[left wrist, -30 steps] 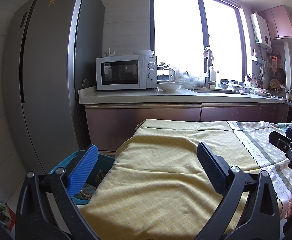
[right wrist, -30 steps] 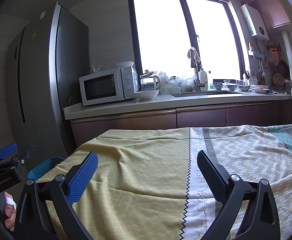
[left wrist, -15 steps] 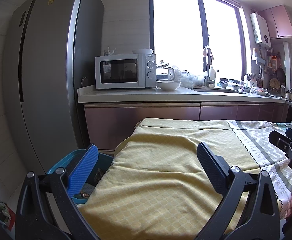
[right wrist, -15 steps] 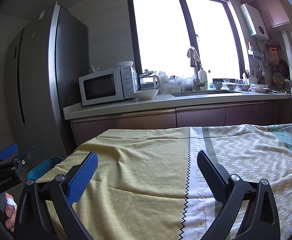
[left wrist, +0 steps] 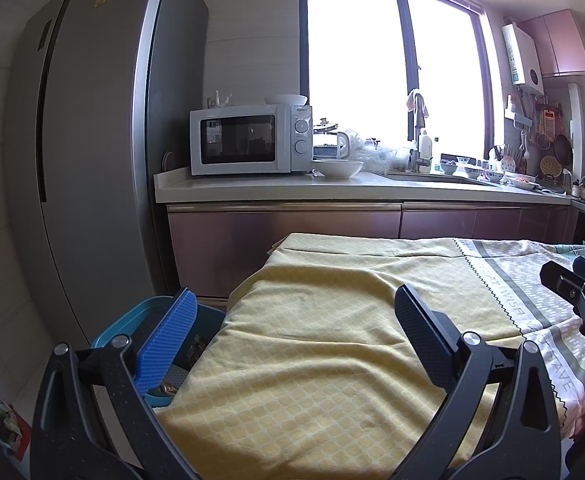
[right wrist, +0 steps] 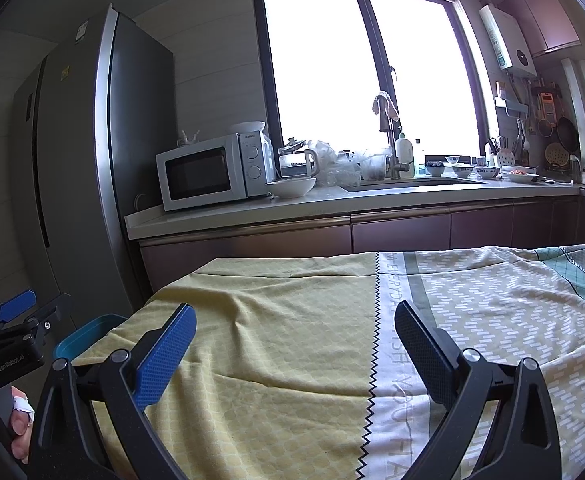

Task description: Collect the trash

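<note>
My left gripper stands open over the left end of a table under a yellow patterned cloth, nothing between its fingers. A blue bin sits on the floor just past the table's left edge, behind the blue left finger; some dark scraps lie inside it. In the right wrist view my right gripper is open and empty above the cloth, and the bin's rim shows at lower left. No loose trash is seen on the cloth.
A tall grey fridge stands at left. The counter behind carries a white microwave, a bowl and a sink area with dishes. A red bag lies on the floor at lower left. A hand holds the other gripper.
The left wrist view has shifted slightly; the table and counter sit a little lower and further right in frame. Both grippers stay open and empty.
</note>
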`<move>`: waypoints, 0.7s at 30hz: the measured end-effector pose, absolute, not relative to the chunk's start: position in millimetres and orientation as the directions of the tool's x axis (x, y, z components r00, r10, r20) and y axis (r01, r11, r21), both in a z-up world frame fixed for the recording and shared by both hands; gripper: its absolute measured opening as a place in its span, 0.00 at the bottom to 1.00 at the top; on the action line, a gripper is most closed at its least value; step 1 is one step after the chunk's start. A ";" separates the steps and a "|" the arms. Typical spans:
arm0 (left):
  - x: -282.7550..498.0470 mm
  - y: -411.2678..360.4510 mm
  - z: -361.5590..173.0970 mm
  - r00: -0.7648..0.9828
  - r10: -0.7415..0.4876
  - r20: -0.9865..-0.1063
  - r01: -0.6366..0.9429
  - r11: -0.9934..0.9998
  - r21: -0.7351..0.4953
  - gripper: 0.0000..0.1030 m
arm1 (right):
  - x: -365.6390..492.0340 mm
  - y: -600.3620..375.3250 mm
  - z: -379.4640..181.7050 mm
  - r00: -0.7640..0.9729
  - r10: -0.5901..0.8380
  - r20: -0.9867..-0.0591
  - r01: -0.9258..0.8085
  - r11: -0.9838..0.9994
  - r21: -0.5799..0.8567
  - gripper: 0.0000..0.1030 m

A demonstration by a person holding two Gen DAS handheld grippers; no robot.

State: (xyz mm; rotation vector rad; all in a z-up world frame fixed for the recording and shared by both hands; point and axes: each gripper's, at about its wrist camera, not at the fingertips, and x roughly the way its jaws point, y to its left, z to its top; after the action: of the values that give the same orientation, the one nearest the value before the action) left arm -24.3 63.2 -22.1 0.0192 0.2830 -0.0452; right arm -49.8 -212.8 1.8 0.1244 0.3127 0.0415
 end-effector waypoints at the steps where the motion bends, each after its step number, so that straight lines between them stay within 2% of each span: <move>1: -24.6 63.1 -22.8 0.959 -0.042 -0.280 0.047 0.999 0.012 0.95 | -50.4 -212.4 1.6 0.951 0.058 -0.304 -0.019 0.991 0.129 0.93; 16: -20.8 61.8 -23.2 0.957 -0.050 -0.286 0.056 0.998 0.015 0.95 | -50.7 -213.1 -1.2 0.951 0.051 -0.305 -0.010 0.991 0.135 0.93; 21: -11.0 58.6 -23.3 0.945 -0.070 -0.319 0.079 0.997 0.015 0.95 | -48.9 -218.1 -1.7 0.950 0.036 -0.311 0.006 0.991 0.131 0.93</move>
State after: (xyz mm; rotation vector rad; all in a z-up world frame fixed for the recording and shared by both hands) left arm -11.0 58.6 -23.3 0.0280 0.3238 -0.0759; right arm -48.9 -218.1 -1.7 0.1315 0.3179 0.0151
